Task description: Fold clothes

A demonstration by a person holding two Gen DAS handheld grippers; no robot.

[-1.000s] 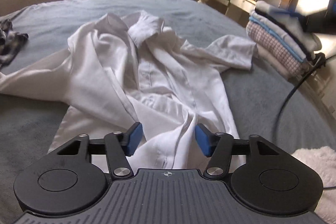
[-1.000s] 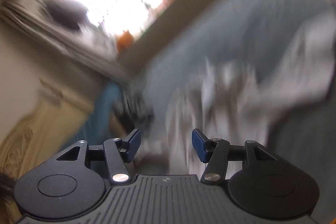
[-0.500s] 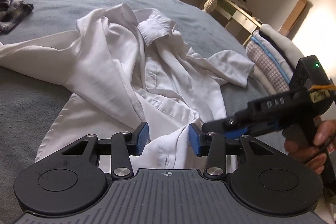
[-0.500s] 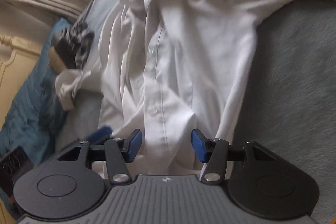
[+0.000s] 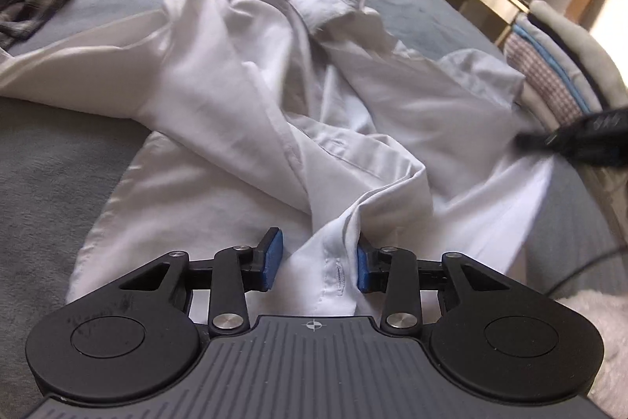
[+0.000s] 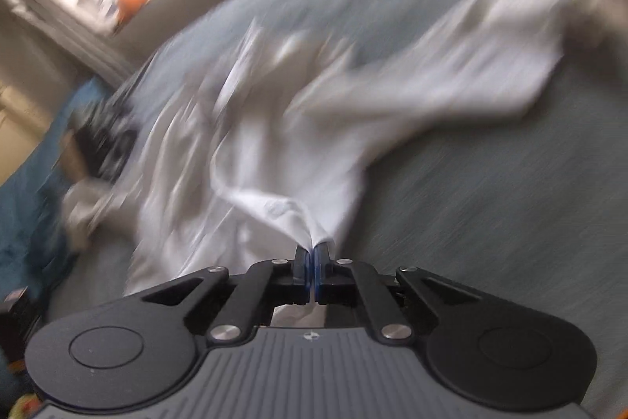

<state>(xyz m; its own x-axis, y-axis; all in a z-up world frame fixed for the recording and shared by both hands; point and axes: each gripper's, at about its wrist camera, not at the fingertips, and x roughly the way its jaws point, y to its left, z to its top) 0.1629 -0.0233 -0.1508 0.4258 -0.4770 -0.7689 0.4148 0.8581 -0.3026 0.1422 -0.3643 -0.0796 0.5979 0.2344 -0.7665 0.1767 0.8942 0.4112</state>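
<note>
Two views, one garment. Left wrist view: a white shirt (image 5: 251, 97) lies crumpled on the grey bed (image 5: 47, 183), collar far, hem near. The left claw (image 5: 318, 264) is closing around the buttonhole placket (image 5: 333, 269); its right pad touches cloth, its left pad stands clear. Folded clothes (image 5: 549, 65) are stacked at the right.

Right wrist view (blurred): the right claw (image 6: 313, 262) is clamped together on a pinch of the shirt's (image 6: 274, 152) hem. Judged light, limp and creasing easily, the cloth is best taken at stitched edges.
</note>
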